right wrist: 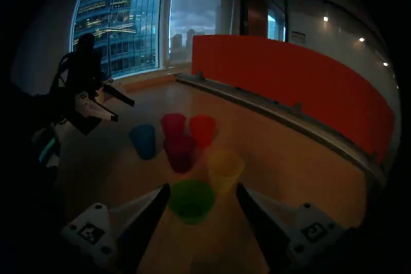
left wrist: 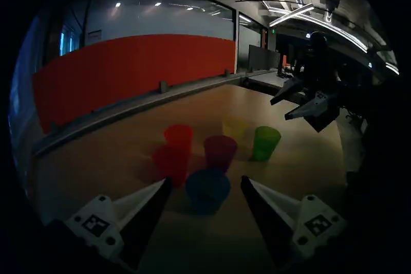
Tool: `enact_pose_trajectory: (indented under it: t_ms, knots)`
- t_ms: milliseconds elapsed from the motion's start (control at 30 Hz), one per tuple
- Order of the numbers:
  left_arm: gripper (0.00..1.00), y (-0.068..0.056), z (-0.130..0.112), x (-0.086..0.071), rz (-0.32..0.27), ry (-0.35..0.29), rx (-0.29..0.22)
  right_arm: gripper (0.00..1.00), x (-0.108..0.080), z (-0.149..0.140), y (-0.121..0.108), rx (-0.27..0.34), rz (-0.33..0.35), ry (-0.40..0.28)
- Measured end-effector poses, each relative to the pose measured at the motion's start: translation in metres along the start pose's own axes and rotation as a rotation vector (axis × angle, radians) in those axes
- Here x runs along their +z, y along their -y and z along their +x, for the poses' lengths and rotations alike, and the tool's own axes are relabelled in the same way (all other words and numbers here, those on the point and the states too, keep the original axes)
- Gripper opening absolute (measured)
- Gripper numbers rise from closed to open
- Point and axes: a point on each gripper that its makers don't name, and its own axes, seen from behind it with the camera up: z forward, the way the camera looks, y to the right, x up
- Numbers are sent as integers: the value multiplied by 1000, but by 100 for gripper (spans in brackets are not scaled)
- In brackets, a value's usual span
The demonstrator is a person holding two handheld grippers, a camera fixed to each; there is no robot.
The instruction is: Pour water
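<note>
Blue cup (left wrist: 207,192) stands on the table (left wrist: 118,161) just beside the maroon cup (left wrist: 220,151), between the wide-apart fingers of the left gripper (left wrist: 205,178). Green cup (right wrist: 191,201), near the maroon cup too, stands between the wide-apart fingers of the right gripper (right wrist: 202,185).

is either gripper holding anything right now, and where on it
Nothing is held. The left hand-held gripper is open, facing the blue cup; the right hand-held gripper is open, facing the green cup.

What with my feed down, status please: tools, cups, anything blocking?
Left tool open, facing blue cup. Right tool open, facing green cup. Other cups crowd close behind.
</note>
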Motion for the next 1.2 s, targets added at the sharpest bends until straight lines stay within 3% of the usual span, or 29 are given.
enact_pose_trajectory:
  t_ms: [500,1200]
  knots:
    - [100,-1,-49,17,-10,141,39,100,13,-35,15,-18,32,79]
    - [100,-3,-64,45,-53,191,40,99,42,-58,21,-39,61,133]
